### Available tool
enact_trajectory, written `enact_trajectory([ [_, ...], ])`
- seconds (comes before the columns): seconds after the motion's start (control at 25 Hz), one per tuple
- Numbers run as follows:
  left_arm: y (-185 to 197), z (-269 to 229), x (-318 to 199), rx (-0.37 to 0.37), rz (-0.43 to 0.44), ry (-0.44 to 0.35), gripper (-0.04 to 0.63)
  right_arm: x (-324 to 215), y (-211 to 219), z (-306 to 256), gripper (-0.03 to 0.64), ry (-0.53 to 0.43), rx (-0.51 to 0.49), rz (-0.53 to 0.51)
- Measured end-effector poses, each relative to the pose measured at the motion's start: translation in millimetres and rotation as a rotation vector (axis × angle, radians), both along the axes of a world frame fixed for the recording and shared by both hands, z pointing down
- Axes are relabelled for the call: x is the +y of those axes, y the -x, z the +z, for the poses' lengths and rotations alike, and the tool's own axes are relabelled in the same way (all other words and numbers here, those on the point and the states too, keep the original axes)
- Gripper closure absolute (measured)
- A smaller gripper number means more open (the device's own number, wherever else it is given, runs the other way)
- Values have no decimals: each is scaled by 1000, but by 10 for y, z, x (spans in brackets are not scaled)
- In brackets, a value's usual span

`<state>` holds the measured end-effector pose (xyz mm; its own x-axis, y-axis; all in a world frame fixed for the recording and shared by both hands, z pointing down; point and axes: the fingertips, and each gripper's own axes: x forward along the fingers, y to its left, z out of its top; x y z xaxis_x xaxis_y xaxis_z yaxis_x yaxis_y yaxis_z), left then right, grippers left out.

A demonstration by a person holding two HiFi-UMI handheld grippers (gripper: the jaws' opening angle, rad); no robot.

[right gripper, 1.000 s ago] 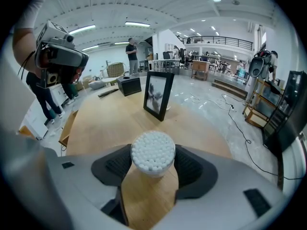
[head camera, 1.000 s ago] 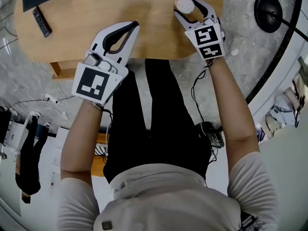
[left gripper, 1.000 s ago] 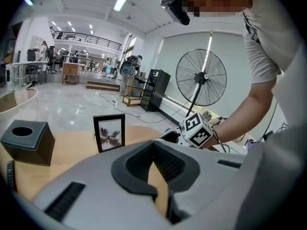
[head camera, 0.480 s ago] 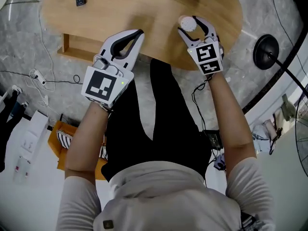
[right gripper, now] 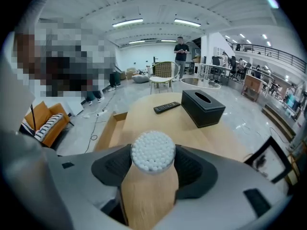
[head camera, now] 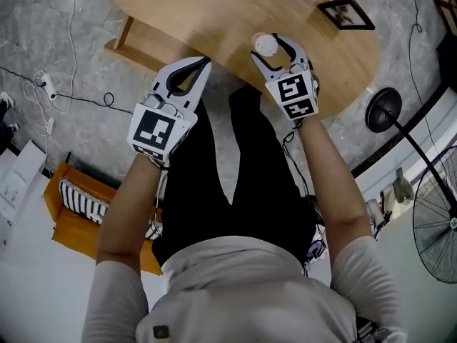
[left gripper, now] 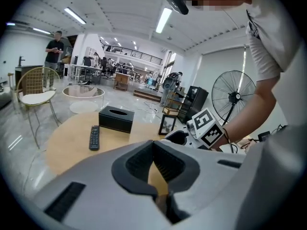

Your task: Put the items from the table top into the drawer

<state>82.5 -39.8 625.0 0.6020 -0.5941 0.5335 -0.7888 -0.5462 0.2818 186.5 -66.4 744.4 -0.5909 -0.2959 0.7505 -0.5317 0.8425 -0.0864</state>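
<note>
The right gripper's (right gripper: pixel 153 176) dark ribbed jaws clamp a round tub of cotton swabs (right gripper: pixel 153 151), its top a bumpy white disc, over the near edge of the smooth oval wooden tabletop (right gripper: pixel 158 116), while the left gripper's (left gripper: pixel 153 147) jaws press together on nothing.

Oval wooden table (left gripper: pixel 67 145), black remote (left gripper: pixel 94 137) beside black tissue box (left gripper: pixel 115 119), small picture frame (left gripper: pixel 167 124) further along

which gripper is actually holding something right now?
The right gripper: its jaws are clamped on the round white cotton-swab tub. The left gripper has its jaws closed tip to tip with nothing between them.
</note>
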Motion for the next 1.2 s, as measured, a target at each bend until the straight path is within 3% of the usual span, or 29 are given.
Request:
enact_trajectory([
  [0.44,1564,194,345,9,-174,24,586,391,1689,169,330,37,17,-194],
  [0.76,2472,463,560,18,-292,57,586,587,2710,432,330,57,15,-329],
  [0.96,2864,671,634,29,-339,58,586,674,3110,708,330,59,55,-399],
  [1.2,3057,952,650,42,-354,68,586,732,3450,1076,330,41,82,-478],
])
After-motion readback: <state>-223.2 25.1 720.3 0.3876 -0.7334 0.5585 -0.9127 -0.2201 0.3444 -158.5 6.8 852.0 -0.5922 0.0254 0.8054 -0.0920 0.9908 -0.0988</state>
